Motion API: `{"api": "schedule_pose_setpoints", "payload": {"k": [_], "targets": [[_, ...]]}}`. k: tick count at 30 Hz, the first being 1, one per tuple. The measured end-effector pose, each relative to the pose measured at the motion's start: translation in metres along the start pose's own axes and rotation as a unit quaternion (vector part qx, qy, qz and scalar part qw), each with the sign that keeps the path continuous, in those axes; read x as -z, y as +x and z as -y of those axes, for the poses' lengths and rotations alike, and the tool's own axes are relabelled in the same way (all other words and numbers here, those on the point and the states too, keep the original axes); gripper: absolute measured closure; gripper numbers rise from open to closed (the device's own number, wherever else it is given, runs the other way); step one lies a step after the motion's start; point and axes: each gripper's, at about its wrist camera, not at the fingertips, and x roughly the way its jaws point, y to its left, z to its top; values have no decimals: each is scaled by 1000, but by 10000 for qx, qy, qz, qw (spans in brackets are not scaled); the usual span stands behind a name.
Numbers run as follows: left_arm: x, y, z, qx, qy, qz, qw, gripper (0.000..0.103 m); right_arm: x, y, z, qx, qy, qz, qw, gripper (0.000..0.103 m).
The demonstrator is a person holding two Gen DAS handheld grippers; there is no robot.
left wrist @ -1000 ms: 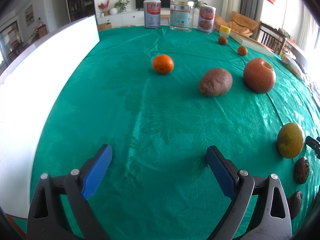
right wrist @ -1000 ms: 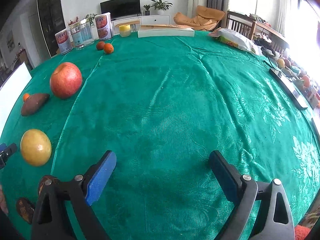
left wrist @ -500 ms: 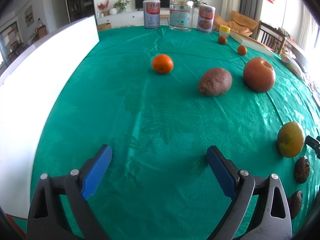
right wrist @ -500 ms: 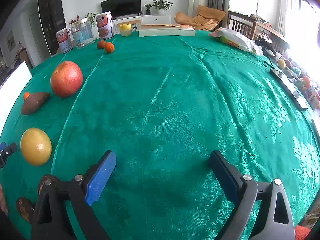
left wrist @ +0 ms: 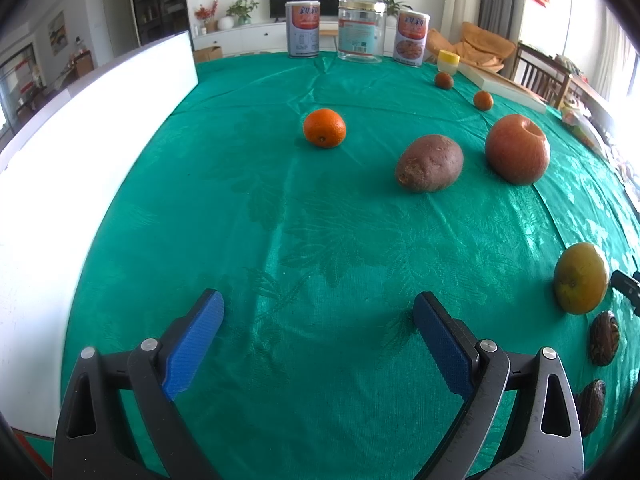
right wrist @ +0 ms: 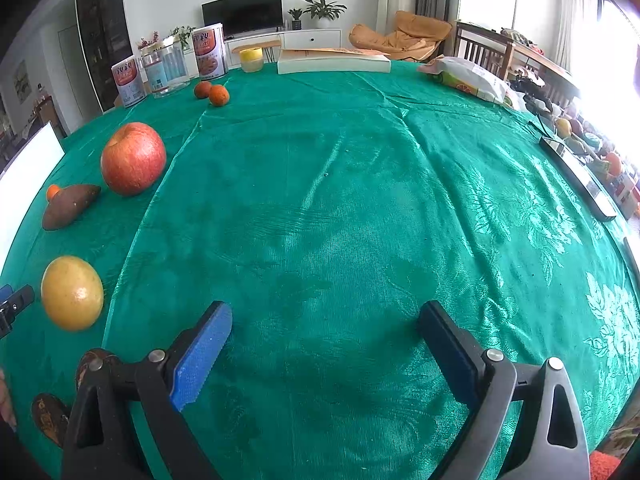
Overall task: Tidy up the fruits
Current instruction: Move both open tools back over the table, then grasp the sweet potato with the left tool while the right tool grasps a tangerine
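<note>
On the green tablecloth (left wrist: 320, 208) lie an orange (left wrist: 324, 128), a brown sweet potato (left wrist: 430, 163), a red apple (left wrist: 517, 149) and a yellow-green citrus fruit (left wrist: 581, 278). Two small tangerines (left wrist: 483, 100) sit farther back. My left gripper (left wrist: 318, 306) hovers open over bare cloth, well short of the fruit. In the right wrist view the apple (right wrist: 133, 158), sweet potato (right wrist: 70, 206) and yellow fruit (right wrist: 72, 293) lie to the left of my right gripper (right wrist: 324, 314), which is open and empty.
Two tins (left wrist: 303, 29) and a glass jar (left wrist: 361, 31) stand at the table's far edge. A white board (left wrist: 80, 148) runs along the left. A flat white box (right wrist: 334, 62), a yellow cup (right wrist: 251, 59), a bag (right wrist: 468, 78) and two dark walnuts (left wrist: 604, 338) are also on the table.
</note>
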Motion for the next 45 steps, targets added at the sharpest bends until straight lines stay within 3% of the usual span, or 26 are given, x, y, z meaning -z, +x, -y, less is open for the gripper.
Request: {"api": "schedule_pose_setpoints", "payload": {"k": [10, 11, 14, 17, 20, 24, 28, 29, 34, 39, 45], "targets": [[0, 0, 0, 58, 11, 0, 10000, 6, 0, 0, 0, -52, -21, -15, 10000, 6], [-1, -1, 1, 168, 58, -13, 9998, 6, 0, 0, 1, -64, -14, -12, 10000, 6], [-18, -1, 10, 957, 308, -310, 9944, 7, 0, 0, 1, -102, -12, -7, 9999, 6], [-51, -2, 30, 1179, 742, -367, 9896, 7, 0, 0, 1, -140, -16, -6, 9999, 5], [-83, 17, 53, 1458, 1073, -713, 9809, 7, -1, 0, 1, -155, -21, -12, 9999, 5], [-96, 42, 73, 1349, 1296, -830, 9788, 10, -1, 0, 1, -165, -19, -8, 9999, 5], [-94, 52, 86, 1021, 1584, -821, 9786, 50, -1, 0, 1, -186, -23, -10, 9998, 4], [-95, 53, 86, 990, 1593, -774, 9792, 54, -1, 0, 1, -188, -27, -13, 9998, 4], [-81, 38, 65, 1069, 1045, -745, 9859, 56, -1, 0, 0, -189, -35, -22, 9998, 4], [-41, 8, 26, 984, 568, -757, 9906, 56, -1, 1, -1, -163, -61, -36, 9998, 3], [-8, -16, -4, 817, 416, -636, 9938, 54, -2, 2, -2, -140, -76, -45, 9999, 3]]}}
